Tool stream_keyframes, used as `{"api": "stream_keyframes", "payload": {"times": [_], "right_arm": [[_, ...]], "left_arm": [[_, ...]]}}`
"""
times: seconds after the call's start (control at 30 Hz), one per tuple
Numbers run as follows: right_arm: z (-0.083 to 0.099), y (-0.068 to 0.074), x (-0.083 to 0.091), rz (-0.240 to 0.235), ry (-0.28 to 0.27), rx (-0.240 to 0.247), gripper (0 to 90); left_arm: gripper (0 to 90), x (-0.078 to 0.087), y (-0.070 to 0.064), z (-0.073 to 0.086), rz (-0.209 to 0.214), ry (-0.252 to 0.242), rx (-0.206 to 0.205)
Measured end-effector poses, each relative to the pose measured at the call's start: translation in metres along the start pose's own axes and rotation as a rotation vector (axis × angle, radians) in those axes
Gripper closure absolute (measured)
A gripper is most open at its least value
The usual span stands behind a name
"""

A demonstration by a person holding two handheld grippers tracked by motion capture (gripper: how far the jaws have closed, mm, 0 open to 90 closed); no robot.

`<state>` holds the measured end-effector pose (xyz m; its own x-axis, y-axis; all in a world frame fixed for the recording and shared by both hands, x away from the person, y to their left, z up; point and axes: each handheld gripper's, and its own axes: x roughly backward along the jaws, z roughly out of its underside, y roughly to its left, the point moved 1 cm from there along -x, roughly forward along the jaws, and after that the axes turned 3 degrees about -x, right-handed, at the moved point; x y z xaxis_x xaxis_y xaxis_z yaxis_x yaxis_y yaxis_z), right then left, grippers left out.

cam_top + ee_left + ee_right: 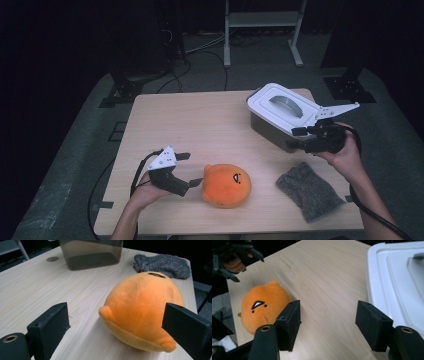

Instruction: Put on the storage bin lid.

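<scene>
Your left gripper [189,170] sits spread wide beside the orange plush toy [227,184] at the table's [200,120] near edge, one jaw just beside it; close off-centre and the round plush may squirt sideways; farther off, your right gripper [299,138], also released, hovers beside the lidded grey bin [280,112].

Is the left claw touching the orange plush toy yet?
Cannot tell. In the left gripper view the left claw stands open around the orange plush toy, with one jaw clear and the other overlapping it.
</scene>
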<state>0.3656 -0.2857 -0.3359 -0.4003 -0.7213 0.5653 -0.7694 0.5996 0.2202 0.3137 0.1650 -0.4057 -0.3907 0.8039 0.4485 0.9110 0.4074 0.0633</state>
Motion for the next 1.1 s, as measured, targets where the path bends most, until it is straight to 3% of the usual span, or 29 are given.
{"api": "stream_keyframes", "payload": {"times": [0.5, 1.1], "right_arm": [[-0.031, -0.028, -0.002, 0.088, -0.047, -0.003, 32.8], [-0.050, -0.071, -0.015, 0.138, -0.057, -0.037, 31.2]], "left_arm": [[6.6, 0.001, 0.004, 0.003, 0.007, -0.008, 0.011], [6.5, 0.002, 0.004, 0.005, -0.014, -0.016, 0.020]]}}
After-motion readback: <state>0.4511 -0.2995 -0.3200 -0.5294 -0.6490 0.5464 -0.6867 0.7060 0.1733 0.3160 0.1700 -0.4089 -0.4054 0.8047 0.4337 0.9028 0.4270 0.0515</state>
